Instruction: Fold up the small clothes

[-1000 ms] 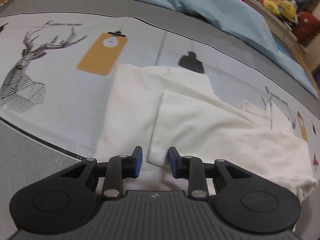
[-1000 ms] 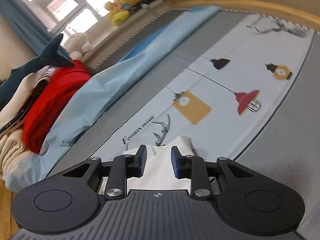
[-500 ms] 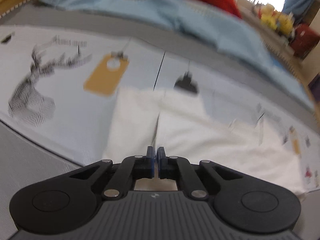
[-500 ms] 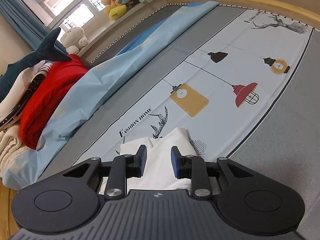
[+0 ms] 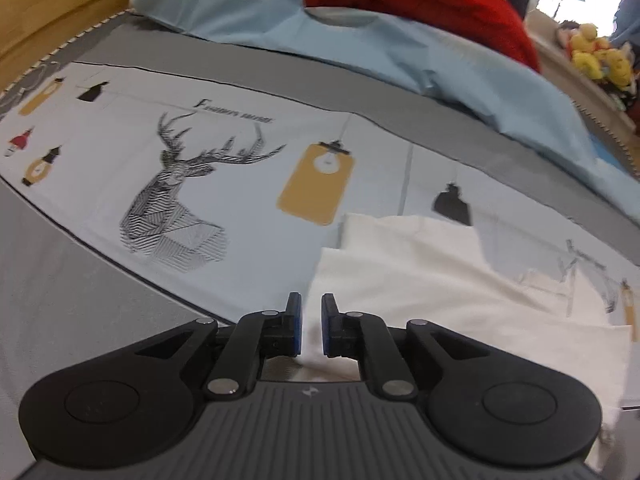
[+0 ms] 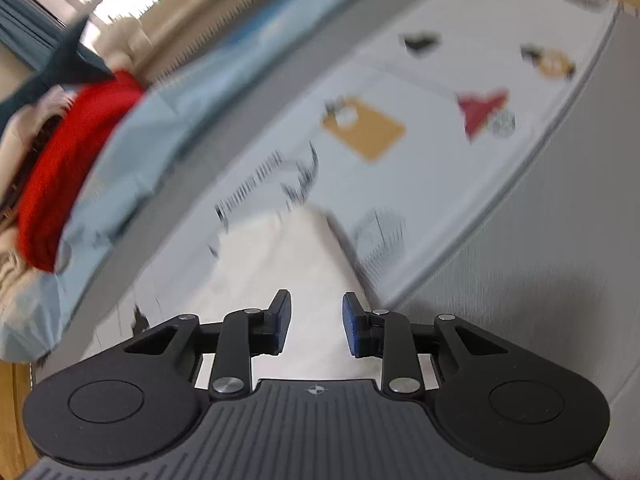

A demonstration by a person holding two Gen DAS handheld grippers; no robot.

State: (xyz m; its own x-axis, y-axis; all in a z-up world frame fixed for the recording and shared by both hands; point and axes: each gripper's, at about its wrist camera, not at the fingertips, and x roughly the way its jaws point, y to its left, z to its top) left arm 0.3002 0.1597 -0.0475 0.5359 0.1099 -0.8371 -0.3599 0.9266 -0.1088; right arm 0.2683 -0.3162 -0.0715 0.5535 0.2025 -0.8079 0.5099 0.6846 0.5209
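Left wrist view: the left gripper (image 5: 311, 328) sits at 6 o'clock, its blue-padded jaws drawn close with only a narrow slot left between them. They have just been opening a little after pinching shut. A fold of the white garment (image 5: 440, 280) runs up through that slot; whether the pads still press on the cloth I cannot tell. The garment lies spread from the gripper toward 3 o'clock, flat on the printed bedsheet (image 5: 100, 200). On the sheet, a line-drawn deer head (image 5: 180, 208) sits at 9 to 10 o'clock of the gripper, and a yellow lamp tag (image 5: 316, 184) lies at 12 o'clock, just beyond the garment's far edge. A pale blue sheet (image 5: 400, 48) is bunched along the top, with a red blanket (image 5: 420, 4) on it at 1 o'clock and yellow plush toys (image 5: 592, 56) at 2 o'clock.

Right wrist view, blurred: the right gripper (image 6: 316, 324) is at 6 o'clock, jaws standing clearly apart, having just widened slightly. The white garment (image 6: 288, 256) lies between and beneath them, reaching toward 12 o'clock; the pads do not touch it. A red lamp print (image 6: 480, 112) shows at 1 o'clock, and the red blanket (image 6: 60, 176) sits at 9 o'clock.
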